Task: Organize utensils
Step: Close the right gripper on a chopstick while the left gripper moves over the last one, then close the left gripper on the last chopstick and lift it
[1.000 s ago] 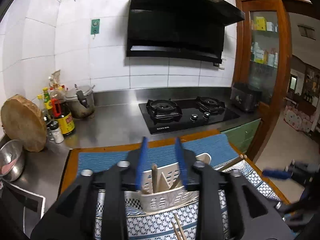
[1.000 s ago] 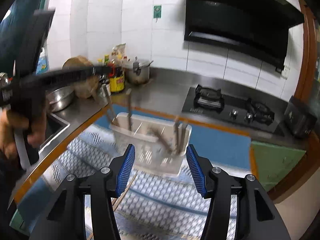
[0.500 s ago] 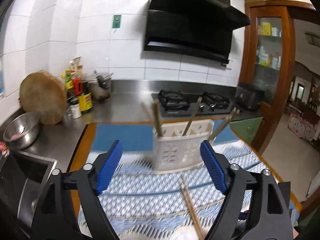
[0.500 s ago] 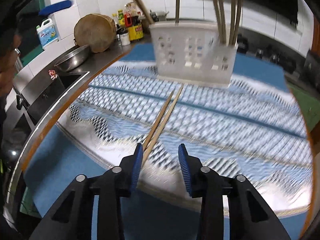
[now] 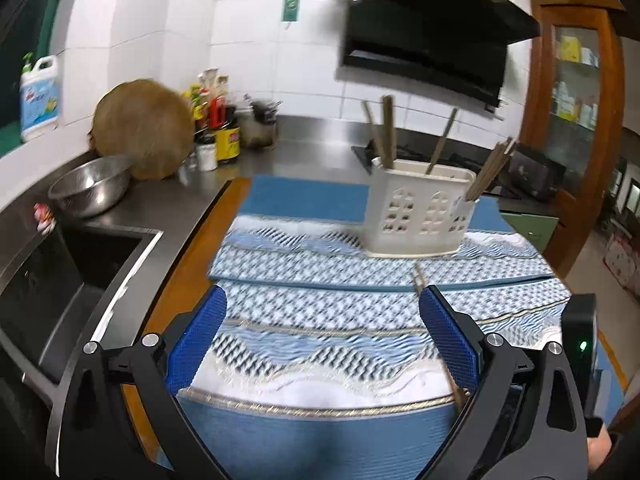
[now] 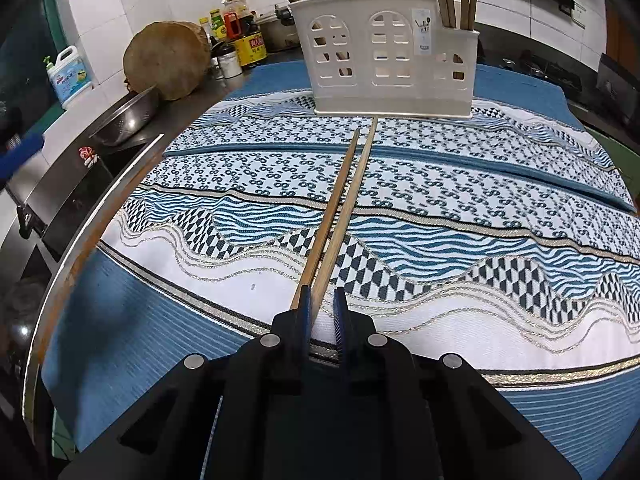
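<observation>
Chopsticks point(image 6: 340, 208) flat on cloth point(image 6: 440, 216), tips toward holder point(image 6: 388, 52)

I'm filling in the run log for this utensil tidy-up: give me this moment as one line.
right gripper: shut on chopstick, jaws just closed | second chopstick: outside fingers, on mat | left gripper: open, empty | holder: upright
</observation>
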A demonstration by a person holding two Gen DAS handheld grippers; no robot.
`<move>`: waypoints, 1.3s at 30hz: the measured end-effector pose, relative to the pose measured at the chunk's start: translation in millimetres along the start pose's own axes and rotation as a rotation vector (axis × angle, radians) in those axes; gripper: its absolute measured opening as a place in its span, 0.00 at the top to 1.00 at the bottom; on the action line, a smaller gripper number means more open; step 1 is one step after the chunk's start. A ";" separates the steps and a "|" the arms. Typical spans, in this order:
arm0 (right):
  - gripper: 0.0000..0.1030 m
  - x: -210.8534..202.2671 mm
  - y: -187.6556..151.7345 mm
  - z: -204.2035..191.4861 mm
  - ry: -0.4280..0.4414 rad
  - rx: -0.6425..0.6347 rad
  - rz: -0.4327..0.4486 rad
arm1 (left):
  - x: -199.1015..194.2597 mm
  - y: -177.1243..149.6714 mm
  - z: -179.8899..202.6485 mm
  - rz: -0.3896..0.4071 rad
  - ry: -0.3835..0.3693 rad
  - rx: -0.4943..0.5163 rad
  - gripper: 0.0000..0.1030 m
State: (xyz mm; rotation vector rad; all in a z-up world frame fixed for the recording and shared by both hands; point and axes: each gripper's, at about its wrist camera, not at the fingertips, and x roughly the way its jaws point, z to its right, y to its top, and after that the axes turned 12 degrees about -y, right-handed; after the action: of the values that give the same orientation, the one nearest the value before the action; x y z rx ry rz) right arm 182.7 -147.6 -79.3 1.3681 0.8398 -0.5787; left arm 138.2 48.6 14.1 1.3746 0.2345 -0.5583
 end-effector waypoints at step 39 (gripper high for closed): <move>0.93 -48.3 -5.4 43.1 -0.072 -0.002 0.137 | 59.5 -73.2 75.7 -0.235 -0.199 0.026 0.40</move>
State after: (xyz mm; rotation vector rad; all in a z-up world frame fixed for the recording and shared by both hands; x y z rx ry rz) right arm 157.5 -196.1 -44.3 1.3830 0.6828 -0.5175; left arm 139.5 -45.5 -62.0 1.3142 0.2291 -0.8916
